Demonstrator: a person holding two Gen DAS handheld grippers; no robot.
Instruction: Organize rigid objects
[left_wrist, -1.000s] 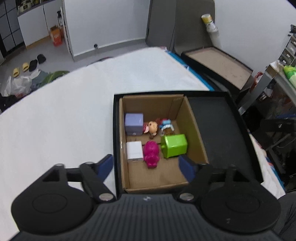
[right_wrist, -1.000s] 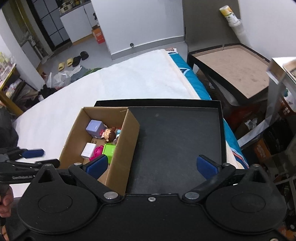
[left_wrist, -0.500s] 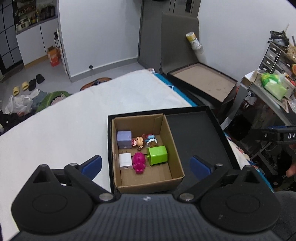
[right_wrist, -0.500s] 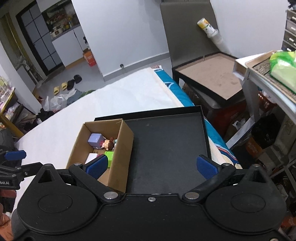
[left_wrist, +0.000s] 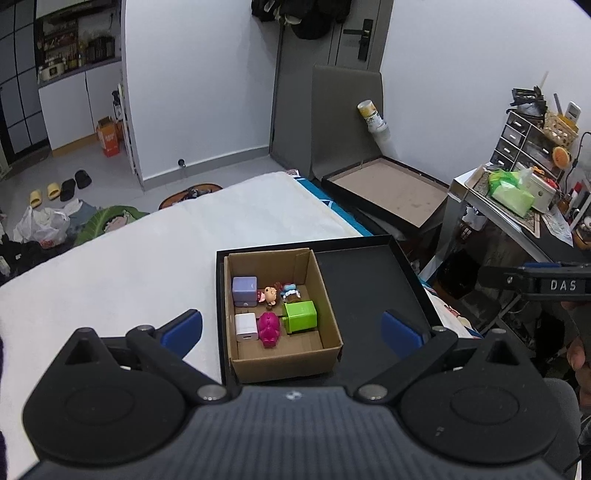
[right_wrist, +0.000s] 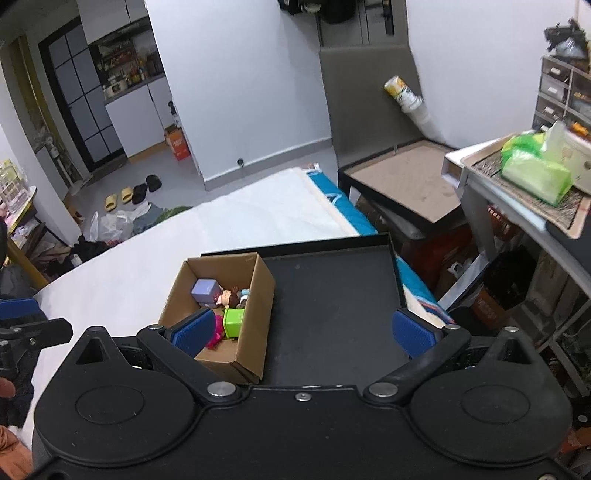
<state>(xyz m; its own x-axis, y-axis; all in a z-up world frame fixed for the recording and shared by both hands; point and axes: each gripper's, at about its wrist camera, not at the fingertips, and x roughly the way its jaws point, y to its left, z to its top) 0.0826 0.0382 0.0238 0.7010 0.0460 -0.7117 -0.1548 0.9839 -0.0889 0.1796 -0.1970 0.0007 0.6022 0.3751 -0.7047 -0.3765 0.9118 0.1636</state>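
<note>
A cardboard box (left_wrist: 325, 295) stands in the left half of a black tray (left_wrist: 369, 280) on the white bed. Inside lie a lilac cube (left_wrist: 244, 291), a white block (left_wrist: 246, 326), a magenta toy (left_wrist: 270, 329), a green cube (left_wrist: 300, 316) and small dolls (left_wrist: 271, 294). My left gripper (left_wrist: 291, 328) hangs well above and in front of the box, jaws wide open and empty. In the right wrist view the box (right_wrist: 258, 306) and the green cube (right_wrist: 234, 322) show at lower left. My right gripper (right_wrist: 303, 330) is open and empty above the tray (right_wrist: 332, 302).
The white bed (left_wrist: 129, 266) spreads left of the tray. A second black tray (left_wrist: 388, 188) sits beyond the bed's blue edge. A cluttered desk (right_wrist: 524, 173) stands to the right. Shoes and bags (left_wrist: 44, 221) lie on the floor at far left.
Both grippers have risen and pulled back, so the box and tray look smaller. The left jaws have spread wider. The box's contents have not moved.
</note>
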